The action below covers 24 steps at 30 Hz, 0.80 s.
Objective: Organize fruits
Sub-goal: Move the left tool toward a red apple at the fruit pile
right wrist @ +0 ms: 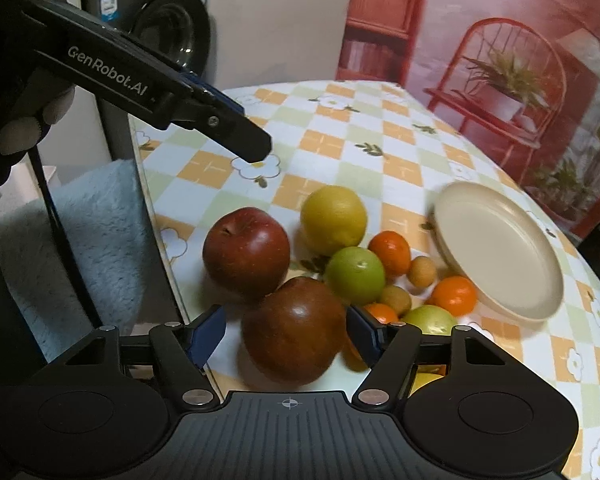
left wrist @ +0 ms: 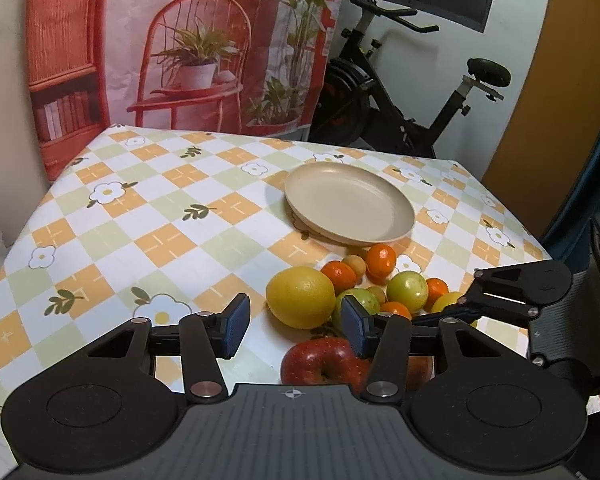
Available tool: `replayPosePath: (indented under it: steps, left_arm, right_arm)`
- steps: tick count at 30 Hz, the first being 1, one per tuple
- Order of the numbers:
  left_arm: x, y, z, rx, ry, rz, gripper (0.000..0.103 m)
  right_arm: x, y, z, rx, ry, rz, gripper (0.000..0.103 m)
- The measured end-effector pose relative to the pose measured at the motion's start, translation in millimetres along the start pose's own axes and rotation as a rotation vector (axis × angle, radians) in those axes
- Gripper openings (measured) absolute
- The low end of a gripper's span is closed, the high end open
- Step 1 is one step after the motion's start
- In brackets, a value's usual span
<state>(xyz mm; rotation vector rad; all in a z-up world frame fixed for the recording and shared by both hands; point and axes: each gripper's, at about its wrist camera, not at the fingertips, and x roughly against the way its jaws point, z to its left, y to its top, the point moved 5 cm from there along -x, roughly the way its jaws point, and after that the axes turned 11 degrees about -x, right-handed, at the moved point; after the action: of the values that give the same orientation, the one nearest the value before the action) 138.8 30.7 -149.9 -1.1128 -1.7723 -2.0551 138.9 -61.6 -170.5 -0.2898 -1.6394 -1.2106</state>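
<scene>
A pile of fruit lies on the checked tablecloth beside an empty beige plate (left wrist: 352, 204) (right wrist: 500, 248). My right gripper (right wrist: 284, 332) (left wrist: 456, 308) is open around a dark red apple (right wrist: 296, 328); a gap shows at its left pad. My left gripper (left wrist: 296, 326) (right wrist: 254, 146) is open and hangs above a brighter red apple (left wrist: 324, 360) (right wrist: 246, 252), just short of a yellow citrus (left wrist: 300, 296) (right wrist: 334, 218). Green fruits (right wrist: 355, 276), small oranges (right wrist: 390, 252) and tiny tan fruits (right wrist: 422, 272) fill the pile toward the plate.
The table's near edge (right wrist: 160, 240) runs close beside the apples, with a pale fluffy mat (right wrist: 80, 240) below it. A gloved hand (right wrist: 20, 120) holds the left gripper. An exercise bike (left wrist: 400, 92) and a printed backdrop (left wrist: 180, 40) stand behind the table.
</scene>
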Motion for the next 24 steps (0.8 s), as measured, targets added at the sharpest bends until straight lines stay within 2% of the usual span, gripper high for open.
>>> replayPosePath:
  steps: [8,14,17,24]
  left_arm:
    - [-3.0,0.1,-5.7,-0.003,-0.023,0.012,0.051]
    - [-9.2,1.2,-12.0,-0.009,-0.049,0.028,0.048]
    - [-12.5,1.3,-15.5,-0.013,-0.062,0.035,0.043]
    - [-21.0,2.6,-25.5,-0.04,-0.1,0.058,0.04]
  right_arm:
    - [-2.0,-8.0,-8.7,-0.064,-0.01,-0.007,0.057]
    - [6.5,-19.9,-24.8,-0.212,0.013,-0.049,0.056]
    - [11.2,-25.9,-30.4,-0.272,0.023,-0.065,0.056]
    - [19.1,-36.8,-37.7,-0.354,0.037,-0.08,0.056]
